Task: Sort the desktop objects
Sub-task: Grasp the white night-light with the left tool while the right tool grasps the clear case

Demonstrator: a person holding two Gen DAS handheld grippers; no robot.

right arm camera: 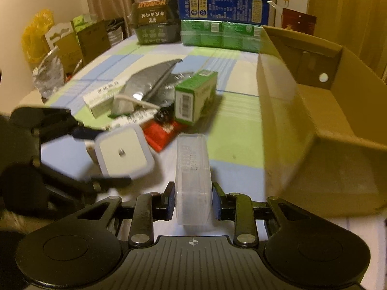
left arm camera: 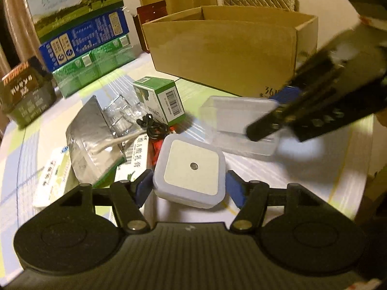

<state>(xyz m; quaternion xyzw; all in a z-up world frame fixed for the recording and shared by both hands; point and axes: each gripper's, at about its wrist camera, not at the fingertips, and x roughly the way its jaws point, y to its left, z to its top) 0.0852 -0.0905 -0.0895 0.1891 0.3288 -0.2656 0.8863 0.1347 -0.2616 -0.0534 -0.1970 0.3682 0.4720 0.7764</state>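
Note:
My left gripper (left arm camera: 189, 188) is shut on a white square night light (left arm camera: 191, 169), held above the table; it also shows in the right wrist view (right arm camera: 123, 154). My right gripper (right arm camera: 192, 204) is shut on a clear plastic box (right arm camera: 192, 176), held on edge above the table; the box also shows in the left wrist view (left arm camera: 239, 123). An open cardboard box (left arm camera: 225, 48) stands behind, and at the right in the right wrist view (right arm camera: 314, 111). A small green carton (left arm camera: 159, 99) stands in the clutter (right arm camera: 196, 96).
Silver foil bags (left arm camera: 89, 130), a black cable (left arm camera: 150, 125), a red packet (right arm camera: 162, 133) and white-green cartons (right arm camera: 101, 99) lie mid-table. Stacked milk cartons (left arm camera: 82, 31) and a dark tin (left arm camera: 24, 89) stand at the back. Bags and boxes (right arm camera: 60, 41) crowd the far left.

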